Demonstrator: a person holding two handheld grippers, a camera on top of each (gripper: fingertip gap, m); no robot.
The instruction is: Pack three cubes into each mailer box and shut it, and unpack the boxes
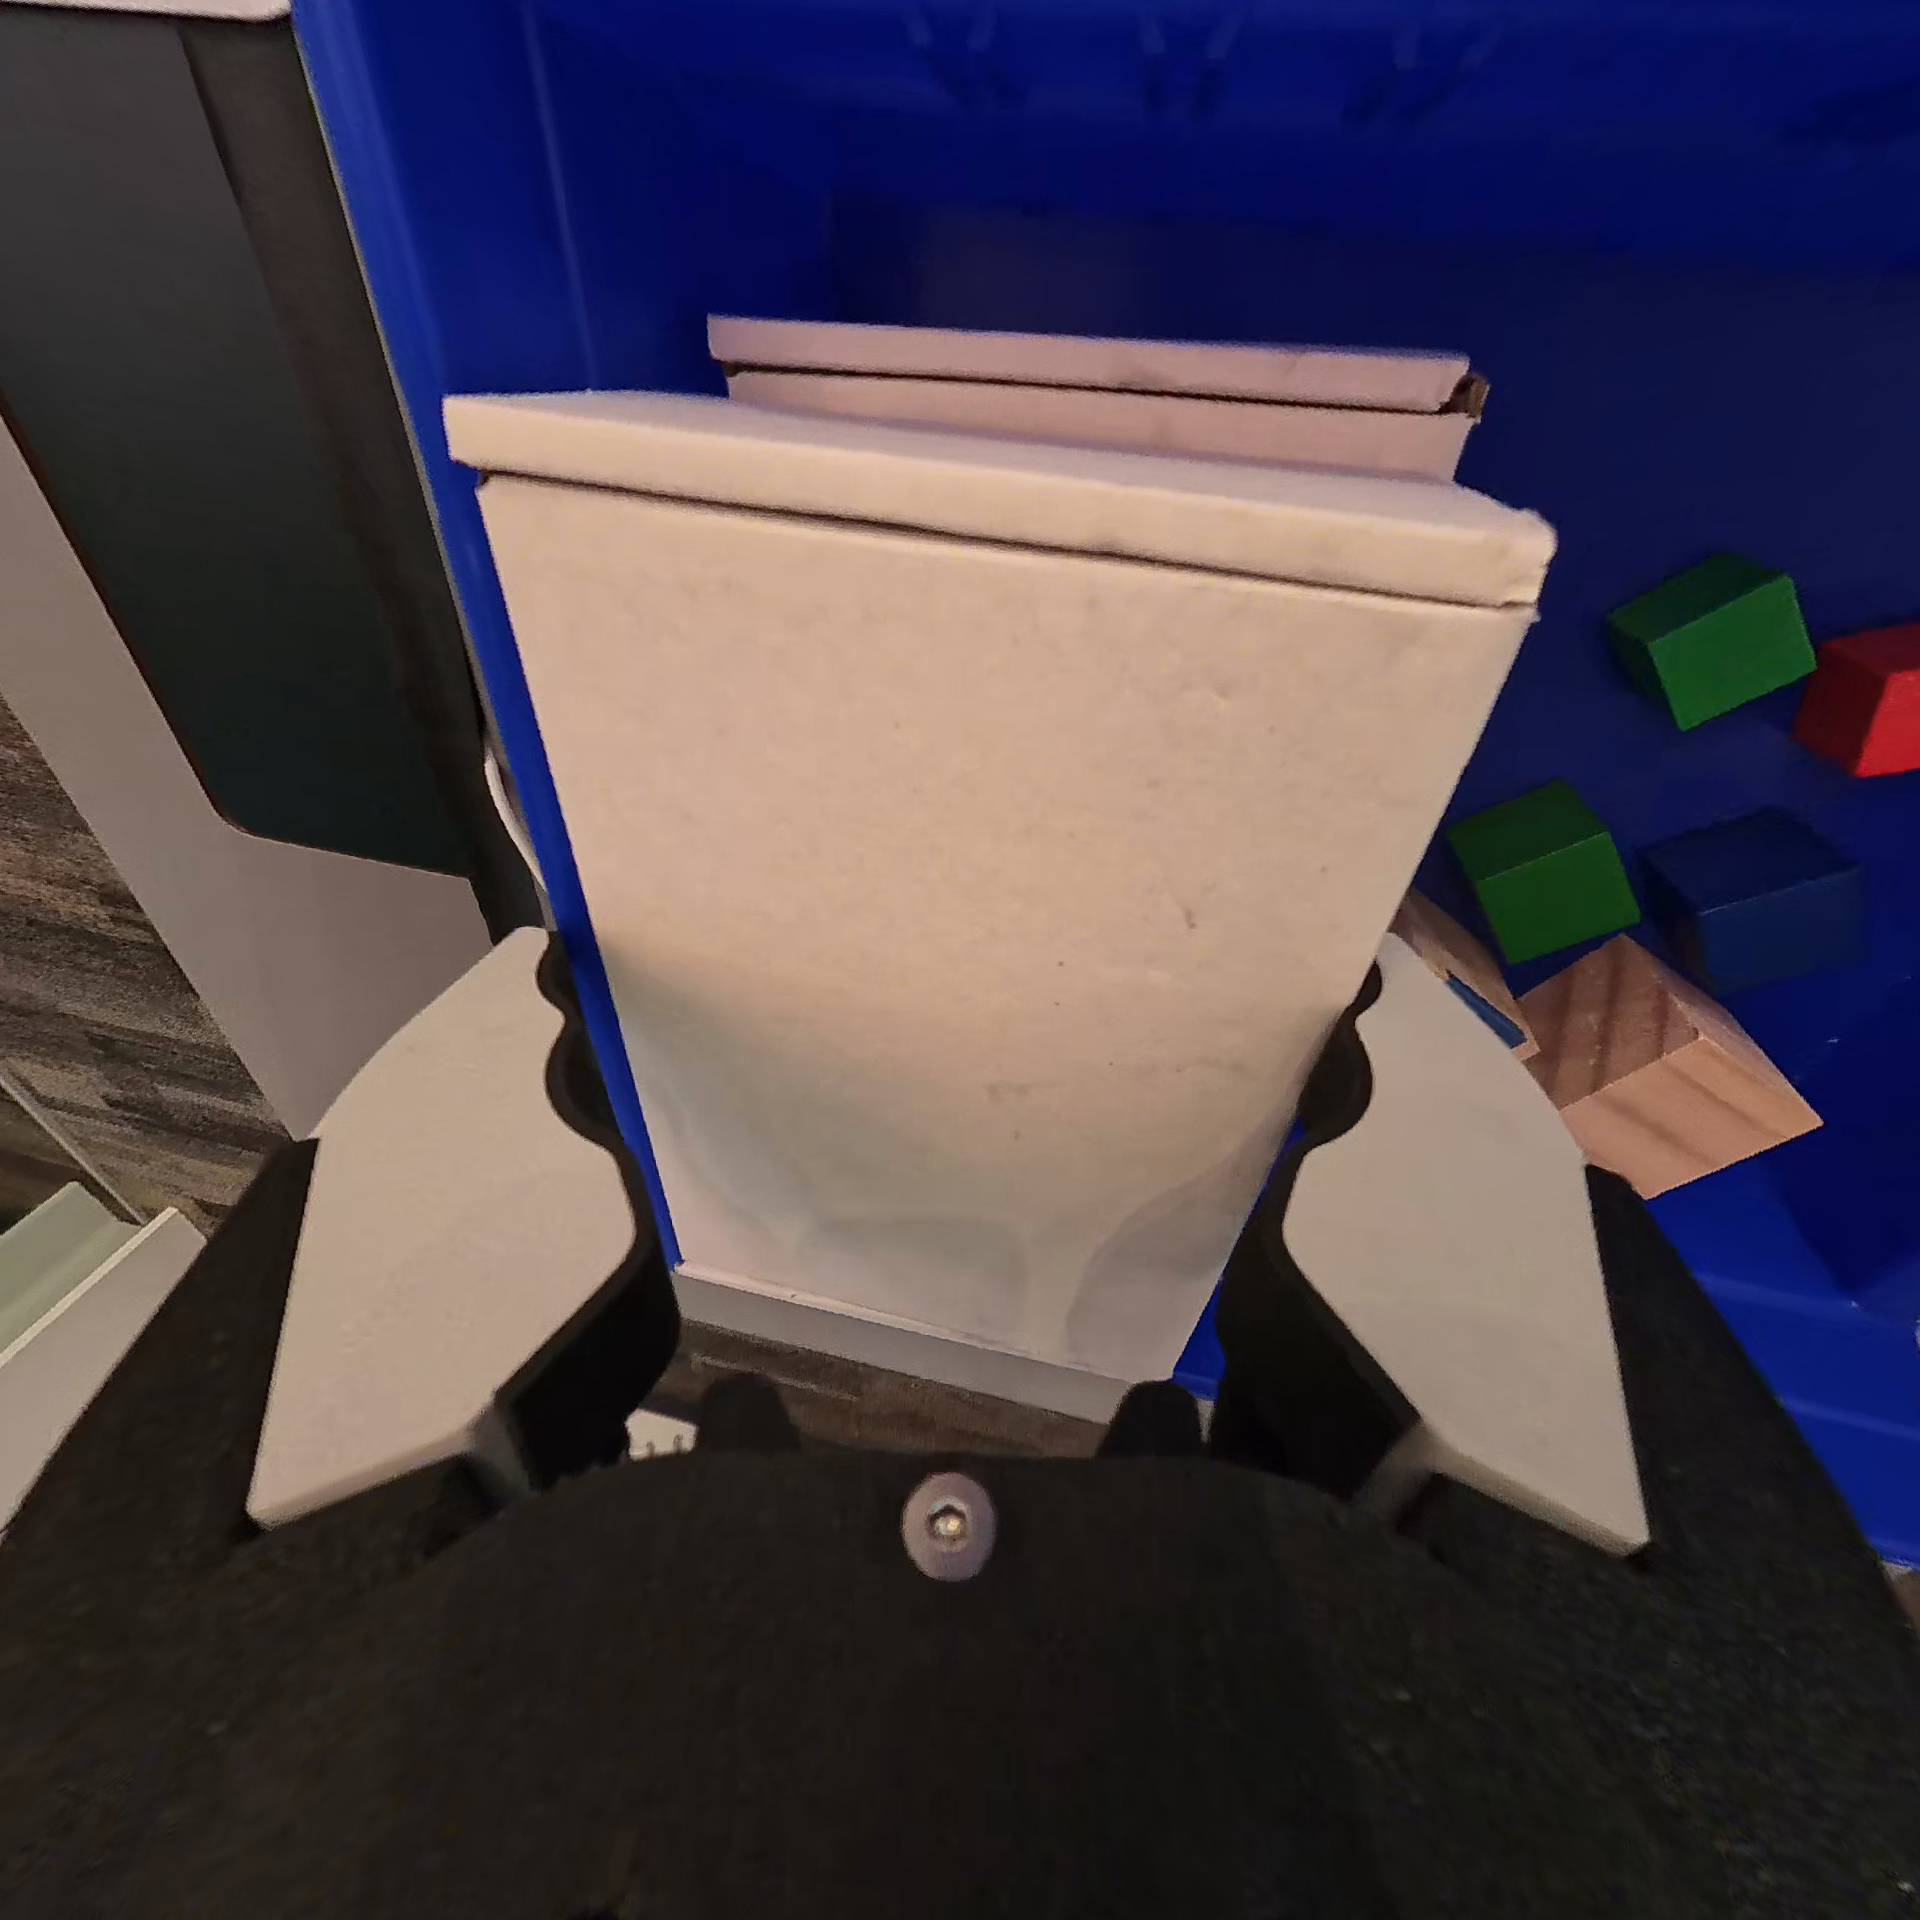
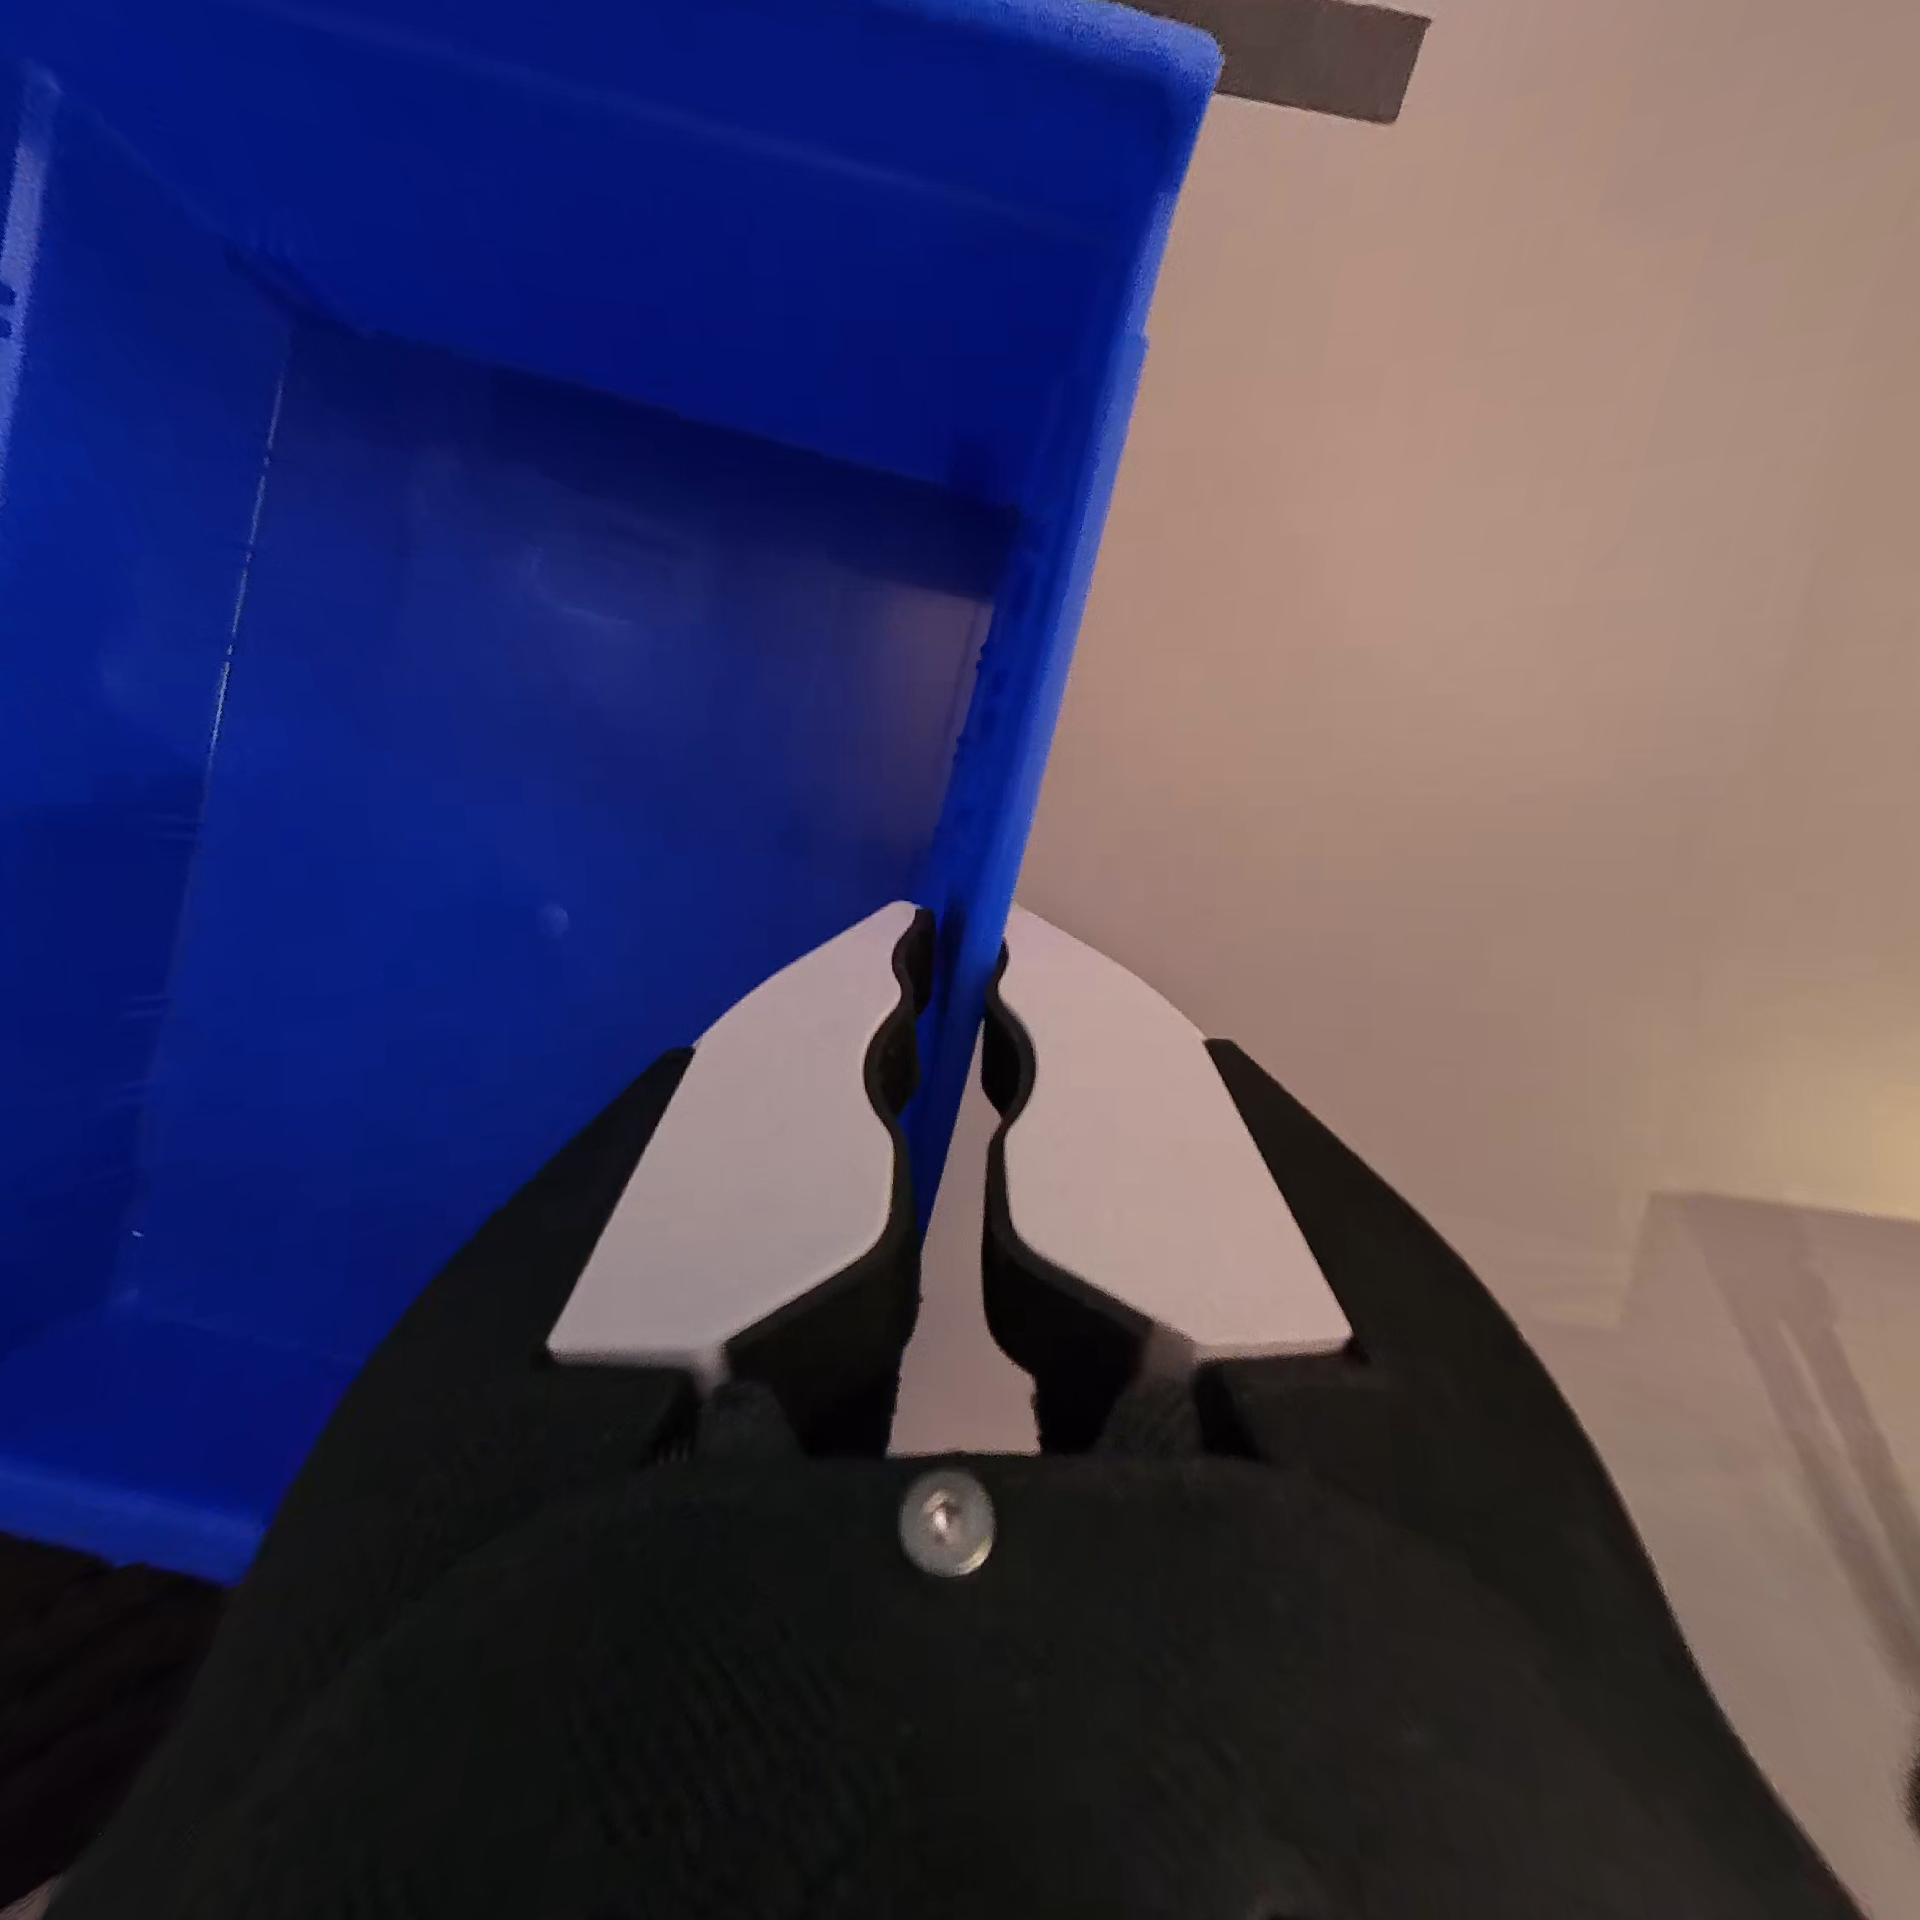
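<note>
In the left wrist view my left gripper (image 1: 961, 997) is shut on a closed white mailer box (image 1: 997, 831), its fingers pressing both sides. The box is held over the left edge of a blue plastic bin (image 1: 1143, 156). A second closed white mailer box (image 1: 1091, 384) lies behind it in the bin. Loose cubes lie in the bin at the right: two green cubes (image 1: 1709, 634) (image 1: 1543, 868), a red cube (image 1: 1865, 701), a dark blue cube (image 1: 1756, 894) and a bare wooden cube (image 1: 1662, 1070). In the right wrist view my right gripper (image 2: 961, 935) is shut on the bin's right wall (image 2: 1081, 499).
A dark cabinet (image 1: 208, 468) with a white panel stands left of the bin, above grey patterned carpet (image 1: 94, 987). In the right wrist view a pale table surface (image 2: 1507, 623) lies right of the bin, and this part of the bin floor (image 2: 582, 779) holds nothing. The grippers' ends are close to 65 cm from one another. From the left gripper's tips to the bare wooden cube (image 1: 1662, 1070) is close to 10 cm.
</note>
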